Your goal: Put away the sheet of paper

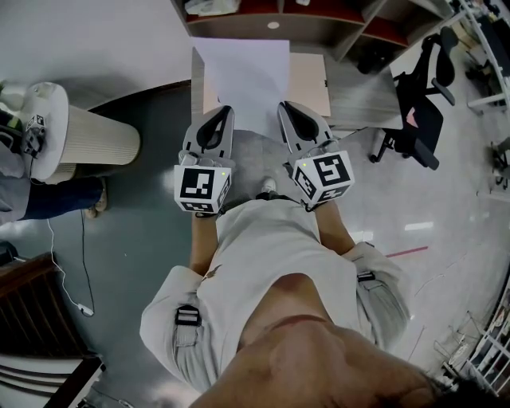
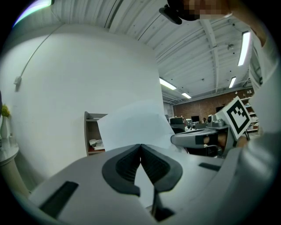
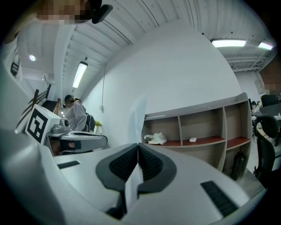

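The sheet of paper [image 1: 247,76], pinched in the left gripper [image 1: 225,113] and right gripper [image 1: 284,108], closes the gap between them. Ahead a grey table [image 1: 362,100] bars the way — an open-fronted shelf unit [image 1: 319,28] just behind it. An office chair [image 1: 422,115] flanks the right, a ribbed white stand [image 1: 92,137] the left; the floor [image 1: 151,231] between lies open.

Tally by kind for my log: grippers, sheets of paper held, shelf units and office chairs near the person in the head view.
Grey two-jaw grippers with marker cubes: 2 (left gripper, right gripper, each shut on the paper's near edge)
White sheet of paper: 1
Open wooden shelf unit: 1
Black office chair: 1
Total: 5
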A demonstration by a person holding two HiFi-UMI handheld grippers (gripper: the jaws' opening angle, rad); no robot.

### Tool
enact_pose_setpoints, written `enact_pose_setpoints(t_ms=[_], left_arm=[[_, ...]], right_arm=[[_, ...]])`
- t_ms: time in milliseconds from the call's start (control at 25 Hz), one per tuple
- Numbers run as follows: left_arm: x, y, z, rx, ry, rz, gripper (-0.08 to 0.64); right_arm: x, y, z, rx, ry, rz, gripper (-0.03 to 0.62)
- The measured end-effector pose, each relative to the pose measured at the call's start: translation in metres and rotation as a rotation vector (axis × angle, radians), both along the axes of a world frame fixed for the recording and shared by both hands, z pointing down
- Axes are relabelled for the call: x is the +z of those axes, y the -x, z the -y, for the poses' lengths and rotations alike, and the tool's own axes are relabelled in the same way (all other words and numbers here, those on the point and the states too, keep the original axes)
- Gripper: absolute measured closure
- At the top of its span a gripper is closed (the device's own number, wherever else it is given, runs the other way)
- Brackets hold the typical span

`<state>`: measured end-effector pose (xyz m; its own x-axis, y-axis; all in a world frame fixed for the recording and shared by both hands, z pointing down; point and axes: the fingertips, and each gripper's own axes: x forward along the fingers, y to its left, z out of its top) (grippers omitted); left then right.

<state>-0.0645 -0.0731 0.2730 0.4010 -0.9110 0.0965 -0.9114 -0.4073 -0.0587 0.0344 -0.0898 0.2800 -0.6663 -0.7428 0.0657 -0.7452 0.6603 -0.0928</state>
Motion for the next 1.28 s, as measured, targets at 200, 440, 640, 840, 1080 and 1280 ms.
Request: enact_pose_setpoints(t_ms=[200,440,640,840,1080,1280], left_arm=[[0.007,-0.008,0.005,-0.007,0.022,0.003,0.538],[0.009,-0.009,0.015,-0.013,0.028,0.012,0.538],[0.014,-0.004,0.028,-0.014,0.032,0.005,0.538],[0.013,0.002,0.050,-0.001,0.025,0.001,0.538],[0.015,0.011,0.083,0.024,0.023,-0.009,0.538],[0.019,0.020,0.112,0.043,0.034,-0.015,0.538]], right_arm=[[0.005,-0.006,0.006,-0.010,0.017,0.007,0.572],[0.010,-0.005,0.017,-0.019,0.030,0.015,0.572],[0.014,0.000,0.030,-0.018,0.031,0.014,0.572],[0.015,0.004,0.048,-0.004,0.028,0.006,0.572],[0.016,0.014,0.079,0.017,0.028,-0.006,0.572],[0.019,0.024,0.106,0.032,0.038,-0.017,0.572]])
